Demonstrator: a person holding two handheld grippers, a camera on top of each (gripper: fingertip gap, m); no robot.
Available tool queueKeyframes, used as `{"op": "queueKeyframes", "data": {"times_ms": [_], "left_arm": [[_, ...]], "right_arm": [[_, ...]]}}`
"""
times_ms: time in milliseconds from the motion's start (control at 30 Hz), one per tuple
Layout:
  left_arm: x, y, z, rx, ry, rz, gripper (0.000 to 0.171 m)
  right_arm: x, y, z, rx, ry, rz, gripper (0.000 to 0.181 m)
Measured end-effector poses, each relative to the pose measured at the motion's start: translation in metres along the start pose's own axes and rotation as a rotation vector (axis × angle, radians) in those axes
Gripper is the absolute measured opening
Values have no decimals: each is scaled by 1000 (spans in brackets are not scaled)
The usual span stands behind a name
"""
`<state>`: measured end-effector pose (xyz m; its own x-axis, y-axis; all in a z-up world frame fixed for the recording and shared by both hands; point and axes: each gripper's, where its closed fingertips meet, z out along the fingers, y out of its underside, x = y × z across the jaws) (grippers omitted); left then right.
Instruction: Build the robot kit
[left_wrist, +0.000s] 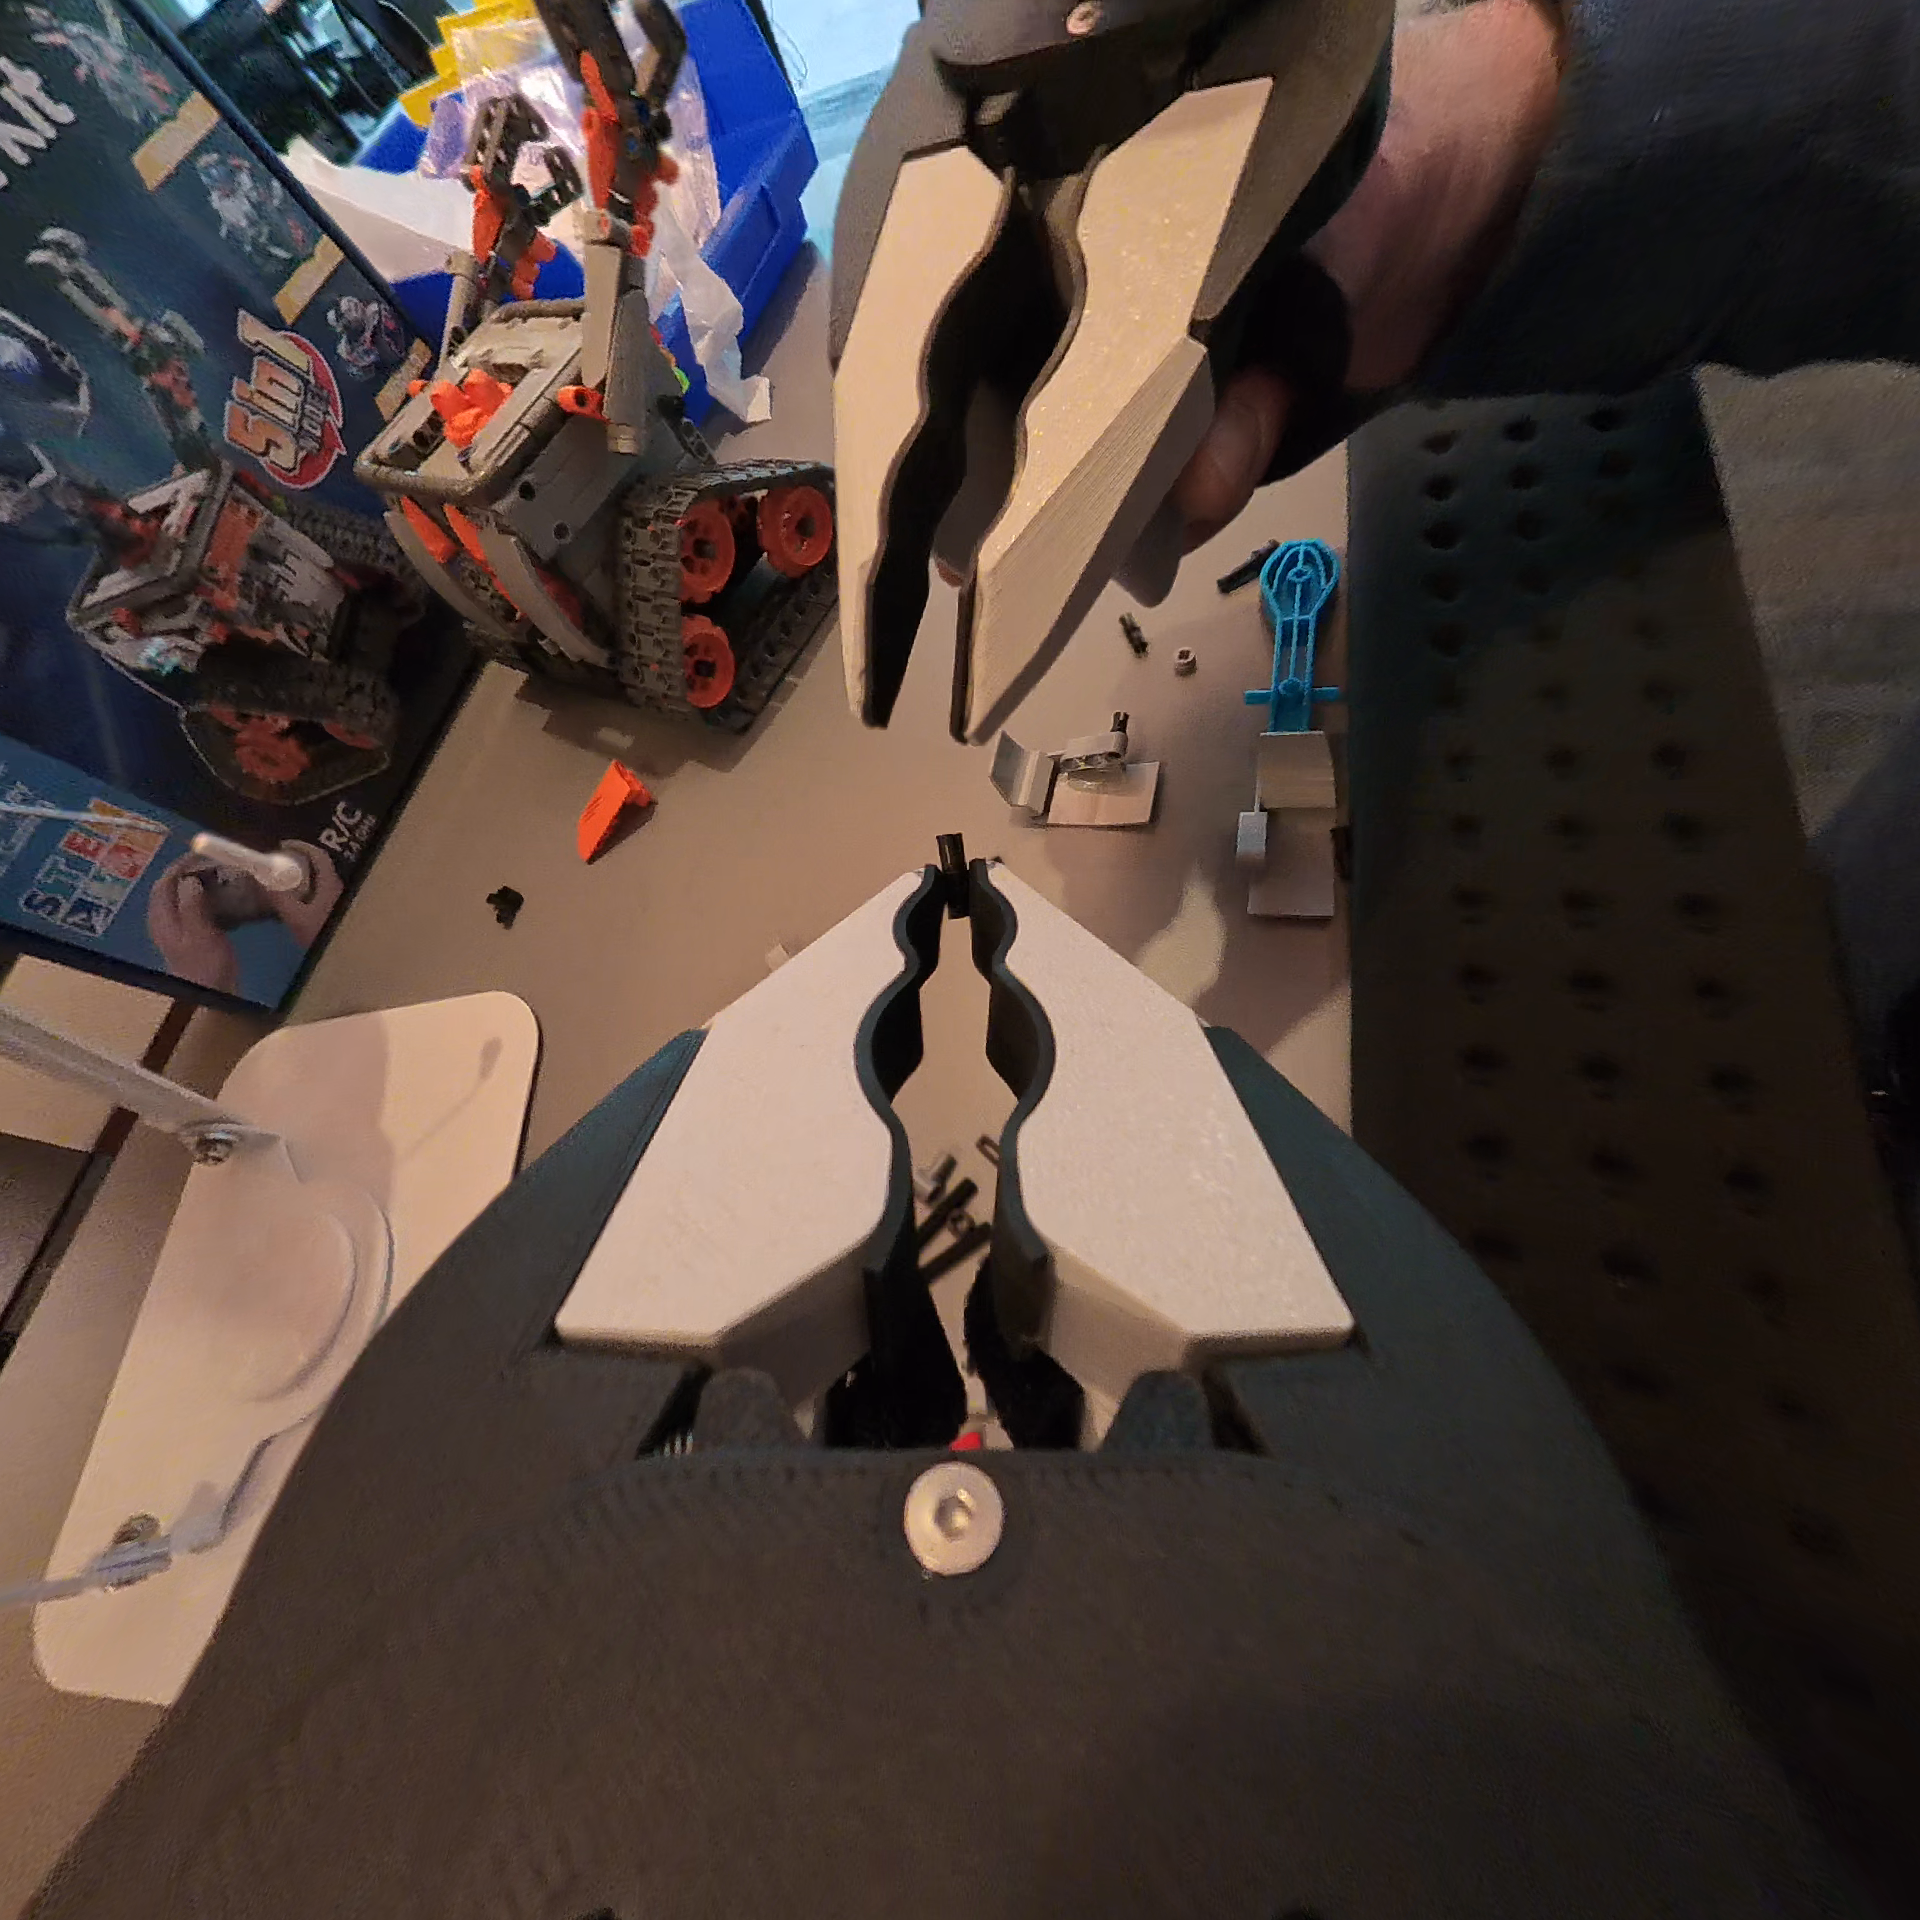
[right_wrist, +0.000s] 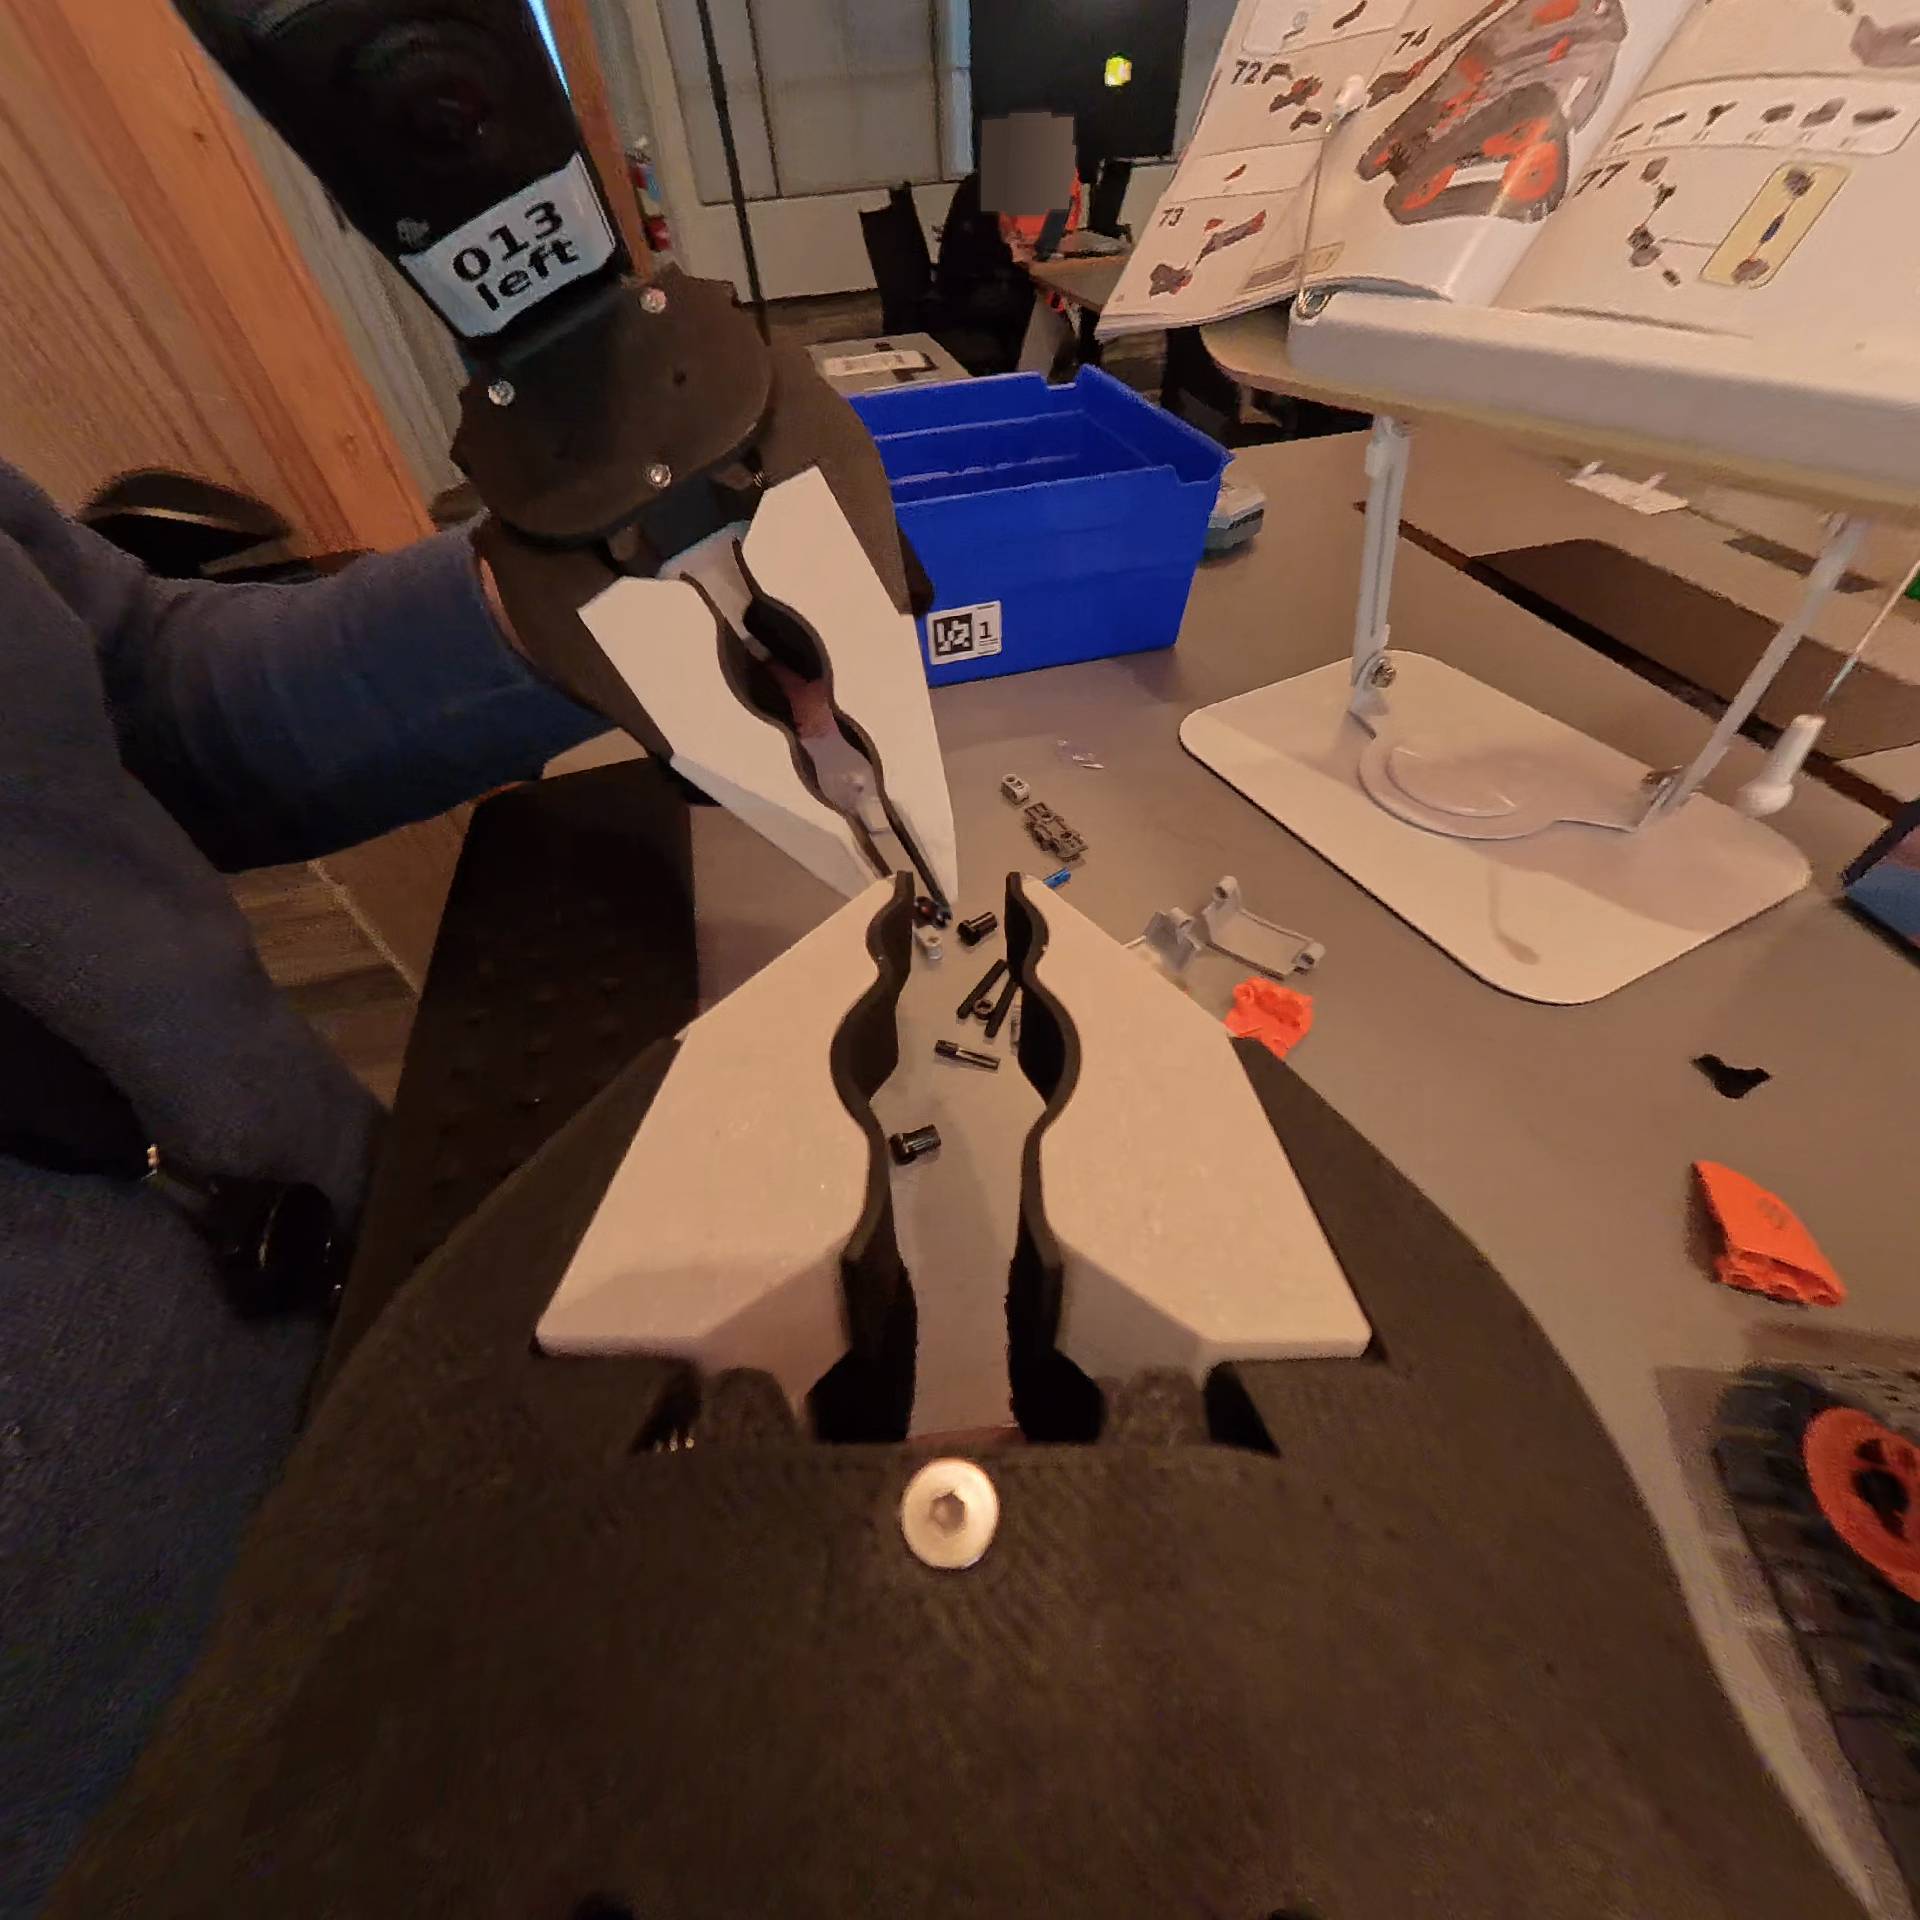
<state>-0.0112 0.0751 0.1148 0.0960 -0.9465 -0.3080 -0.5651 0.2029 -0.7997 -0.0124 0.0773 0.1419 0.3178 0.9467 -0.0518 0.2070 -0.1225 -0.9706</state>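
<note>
The left tool (left_wrist: 951, 868) is pinched shut on a small black pin (left_wrist: 949, 850) at its tips. The right tool (right_wrist: 956, 899) hangs open and empty above loose black pins (right_wrist: 966, 1055) on the bench (right_wrist: 1455, 1091) — the tracked model (left_wrist: 613, 499) stands far left.

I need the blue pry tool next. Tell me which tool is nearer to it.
Right. The right tool hangs open above the table, a short way to the left of the blue pry tool in the left wrist view. The left tool, shut on a small black pin, sits lower, farther off.
</note>
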Motion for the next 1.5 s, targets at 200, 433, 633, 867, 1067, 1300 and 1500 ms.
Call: {"op": "queueKeyframes", "data": {"times_ms": [200,433,633,867,1067,1300,1500], "left_arm": [[3,-4,17,5,-7,34,3],[4,-9,22,36,-9,32,3],[1,-10,27,49,-21,31,3],[2,-13,29,51,-30,65,3],[8,-18,28,55,-21,126,3],[24,-22,27,61,26,150,3],[53,-25,35,85,186,77,16]], "right_arm": [[7,5,-8,35,-47,67,16],[12,14,-14,13,-66,77,16],[14,16,-19,12,-57,71,15],[12,21,-22,4,-60,84,15],[8,30,-23,-35,-82,109,10],[-11,34,-29,-33,-147,119,2],[-20,50,-54,-51,-76,129,2]]}}
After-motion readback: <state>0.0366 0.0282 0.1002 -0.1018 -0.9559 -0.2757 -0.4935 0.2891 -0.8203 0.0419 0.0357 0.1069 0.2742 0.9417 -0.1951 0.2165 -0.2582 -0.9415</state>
